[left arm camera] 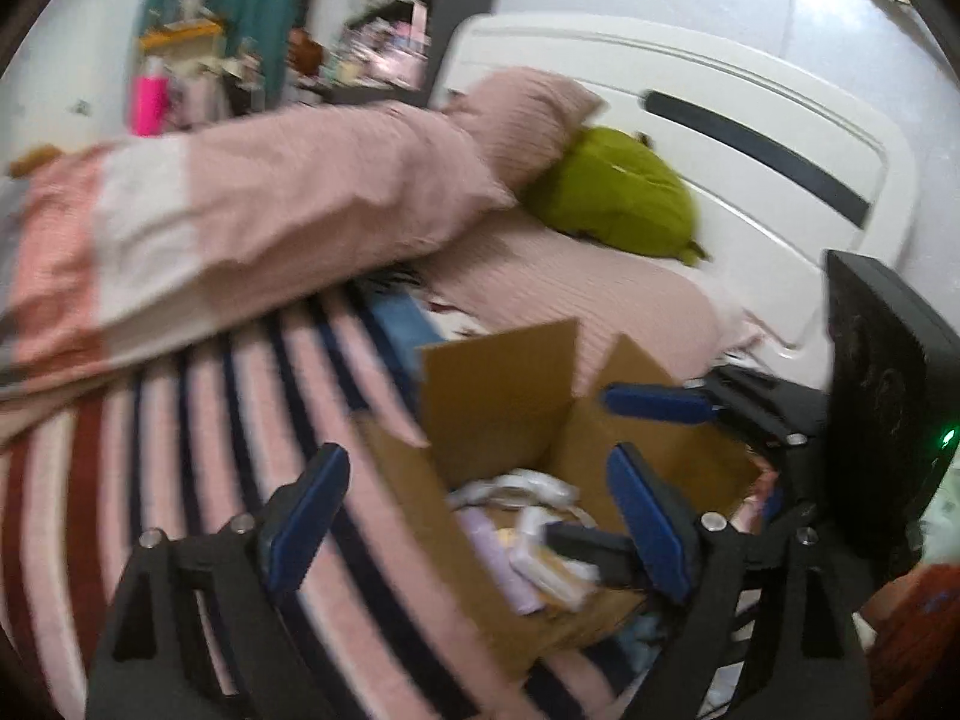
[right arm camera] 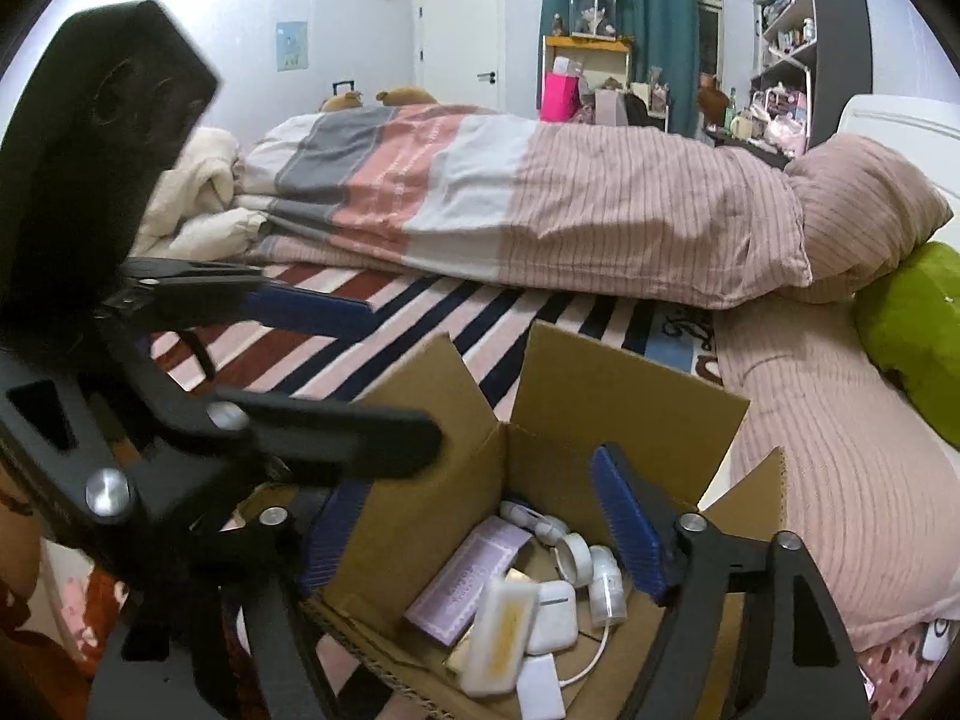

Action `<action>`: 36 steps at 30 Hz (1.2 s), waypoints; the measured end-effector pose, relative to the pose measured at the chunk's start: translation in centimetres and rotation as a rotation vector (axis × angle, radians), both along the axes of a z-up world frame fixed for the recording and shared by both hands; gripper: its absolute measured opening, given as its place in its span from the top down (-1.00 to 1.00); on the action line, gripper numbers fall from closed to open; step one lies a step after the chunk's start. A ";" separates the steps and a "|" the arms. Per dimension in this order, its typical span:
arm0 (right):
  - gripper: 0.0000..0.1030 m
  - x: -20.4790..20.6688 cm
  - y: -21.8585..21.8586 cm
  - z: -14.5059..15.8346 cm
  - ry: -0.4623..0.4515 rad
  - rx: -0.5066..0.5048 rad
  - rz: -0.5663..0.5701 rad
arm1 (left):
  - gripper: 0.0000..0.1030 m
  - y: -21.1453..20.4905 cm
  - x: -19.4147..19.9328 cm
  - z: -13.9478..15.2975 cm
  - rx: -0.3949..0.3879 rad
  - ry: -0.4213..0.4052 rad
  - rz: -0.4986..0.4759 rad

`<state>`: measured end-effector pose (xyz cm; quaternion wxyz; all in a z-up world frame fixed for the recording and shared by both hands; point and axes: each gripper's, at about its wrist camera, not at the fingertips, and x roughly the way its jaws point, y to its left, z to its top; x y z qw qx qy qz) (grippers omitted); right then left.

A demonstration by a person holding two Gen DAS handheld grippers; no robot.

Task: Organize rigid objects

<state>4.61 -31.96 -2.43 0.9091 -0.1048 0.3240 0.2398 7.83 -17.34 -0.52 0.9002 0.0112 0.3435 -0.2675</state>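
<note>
- The cardboard box (right arm camera: 600, 414) stands open on the striped bed (right arm camera: 420, 300); inside lie a lilac packet (right arm camera: 465, 582), white cases (right arm camera: 555, 606) and a cable; print unreadable
- Right claw (right arm camera: 480, 525) tilts down over the box, jaws apart, empty
- Left claw (left arm camera: 474, 516) likewise, spread, holding nothing

Small white and lilac items (right arm camera: 510, 606) jumbled inside open cardboard box (right arm camera: 630, 396)

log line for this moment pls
left gripper: open, empty | right gripper: open, empty | cardboard box: open on bed, small items inside | both over box
</note>
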 end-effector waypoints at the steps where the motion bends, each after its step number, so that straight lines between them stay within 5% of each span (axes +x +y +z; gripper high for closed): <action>1: -0.61 -0.4 0.1 0.3 -0.014 0.006 0.003 | -0.66 0.7 -0.4 0.2 0.015 -0.021 0.037; 6: -0.84 -1.7 0.9 1.6 -0.081 0.030 0.018 | -0.67 5.4 -2.5 1.0 0.026 -0.066 0.213; 15: -0.85 -3.3 1.9 3.3 -0.122 0.065 0.014 | -0.67 12.7 -4.8 0.5 0.043 -0.085 0.461; 36: -0.85 -3.3 2.5 3.4 -0.103 0.109 -0.018 | -0.67 14.4 -5.5 0.7 0.046 -0.102 0.501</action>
